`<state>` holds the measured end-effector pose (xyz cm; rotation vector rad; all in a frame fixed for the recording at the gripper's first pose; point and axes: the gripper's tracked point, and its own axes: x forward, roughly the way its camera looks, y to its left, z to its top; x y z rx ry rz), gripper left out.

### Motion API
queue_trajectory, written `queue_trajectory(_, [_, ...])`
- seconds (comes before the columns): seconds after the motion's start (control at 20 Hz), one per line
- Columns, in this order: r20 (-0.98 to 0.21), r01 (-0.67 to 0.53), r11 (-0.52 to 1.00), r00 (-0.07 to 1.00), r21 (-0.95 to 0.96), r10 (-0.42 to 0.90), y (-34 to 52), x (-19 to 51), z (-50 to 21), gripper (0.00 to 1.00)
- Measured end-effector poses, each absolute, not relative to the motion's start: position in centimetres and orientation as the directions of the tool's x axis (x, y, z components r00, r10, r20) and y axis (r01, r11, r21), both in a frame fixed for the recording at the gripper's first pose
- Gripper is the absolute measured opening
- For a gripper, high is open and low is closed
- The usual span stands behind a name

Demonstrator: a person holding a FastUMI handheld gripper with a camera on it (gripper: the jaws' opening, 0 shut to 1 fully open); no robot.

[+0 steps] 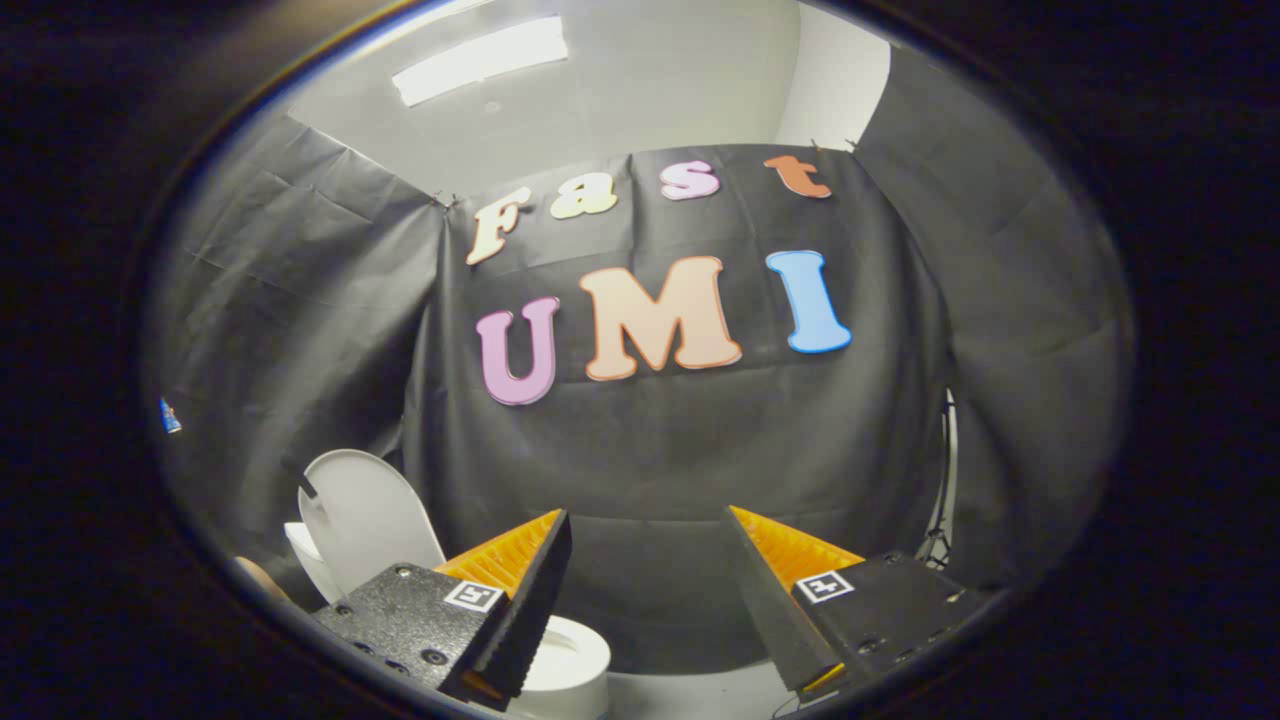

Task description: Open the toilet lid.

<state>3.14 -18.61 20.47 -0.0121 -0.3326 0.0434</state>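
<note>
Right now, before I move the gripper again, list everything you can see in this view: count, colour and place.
Oval white toilet lid: one, white, raised upright against the black cloth, beyond the left finger.
White toilet bowl rim: one, white, low, just past the left finger.
Black cloth booth wall: one, black, behind the toilet and both fingers.
Ceiling light panel: one, white, overhead.
Thin dark stand: one, dark, beside the cloth, beyond the right finger.
Gripper: one, fingers spread apart, holding nothing.

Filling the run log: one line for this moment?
toilet lid: raised upright | tool: open, empty, apart from lid | toilet bowl: below tool
</note>
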Motion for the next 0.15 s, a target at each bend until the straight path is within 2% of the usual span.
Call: queue_trajectory(0.15, [0.305, -0.020, 1.000, 0.952, 0.011, 0.016, -20.9, 2.1, 18.7, 0.91])
